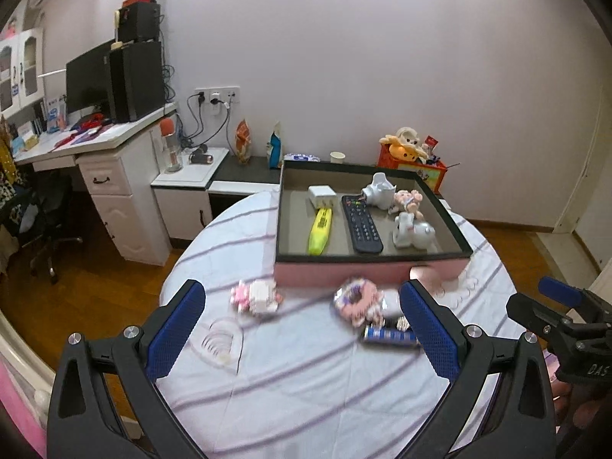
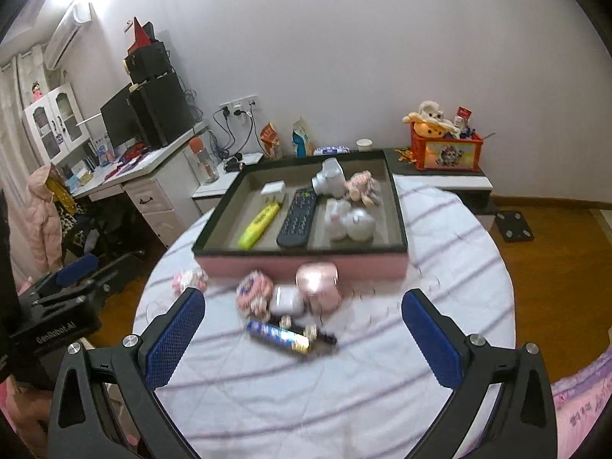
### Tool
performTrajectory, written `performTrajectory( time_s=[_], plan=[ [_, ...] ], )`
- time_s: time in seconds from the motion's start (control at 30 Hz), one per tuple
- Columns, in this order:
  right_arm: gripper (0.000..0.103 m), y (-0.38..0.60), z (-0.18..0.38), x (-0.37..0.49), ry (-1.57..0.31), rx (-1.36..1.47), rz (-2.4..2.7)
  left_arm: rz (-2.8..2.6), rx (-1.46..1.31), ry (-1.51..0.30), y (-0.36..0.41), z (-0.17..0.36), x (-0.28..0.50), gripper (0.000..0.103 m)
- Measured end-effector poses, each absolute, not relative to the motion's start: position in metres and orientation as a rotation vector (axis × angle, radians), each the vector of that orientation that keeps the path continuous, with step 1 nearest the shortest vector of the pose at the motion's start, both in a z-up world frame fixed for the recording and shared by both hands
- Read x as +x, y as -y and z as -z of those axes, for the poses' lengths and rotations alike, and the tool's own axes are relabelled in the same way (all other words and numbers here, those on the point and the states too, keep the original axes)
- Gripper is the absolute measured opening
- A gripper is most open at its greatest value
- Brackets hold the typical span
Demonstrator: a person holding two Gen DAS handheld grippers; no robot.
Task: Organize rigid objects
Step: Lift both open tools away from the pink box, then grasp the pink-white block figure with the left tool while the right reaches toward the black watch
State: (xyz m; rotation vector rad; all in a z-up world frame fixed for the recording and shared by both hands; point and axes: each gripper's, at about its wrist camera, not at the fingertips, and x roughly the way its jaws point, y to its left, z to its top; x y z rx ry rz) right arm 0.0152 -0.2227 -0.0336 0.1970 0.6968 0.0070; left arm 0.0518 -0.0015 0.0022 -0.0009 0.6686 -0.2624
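A pink box with a black rim [image 1: 306,273] [image 2: 214,266] stands on the round table and holds a yellow marker [image 1: 320,230], a black remote [image 1: 361,224], a white charger [image 1: 321,195] and white and pink figurines [image 1: 411,225]. Loose in front of it lie a pink-white toy [image 1: 255,295], a pink doughnut-like toy [image 2: 252,292], a white case [image 2: 287,300], a pink case [image 2: 318,283] and a blue bar [image 2: 277,334]. My left gripper [image 1: 302,327] is open above the table. My right gripper [image 2: 304,334] is open over the loose items.
The table has a striped white cloth [image 1: 306,382]. A white desk with monitor [image 1: 88,88] stands left. A low cabinet with snack bags [image 1: 244,145] and an orange toy crate [image 2: 445,149] lines the wall. A black scale [image 2: 514,225] lies on the wooden floor.
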Motion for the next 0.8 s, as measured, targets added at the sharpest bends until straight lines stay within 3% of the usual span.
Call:
performTrajectory(
  time_s=[0.8],
  plan=[
    [0.103,0.191,0.04,-0.026,-0.71,0.133,0.004,0.202,-0.004,-0.71,-0.026,0.028,0.001,0.103]
  ],
)
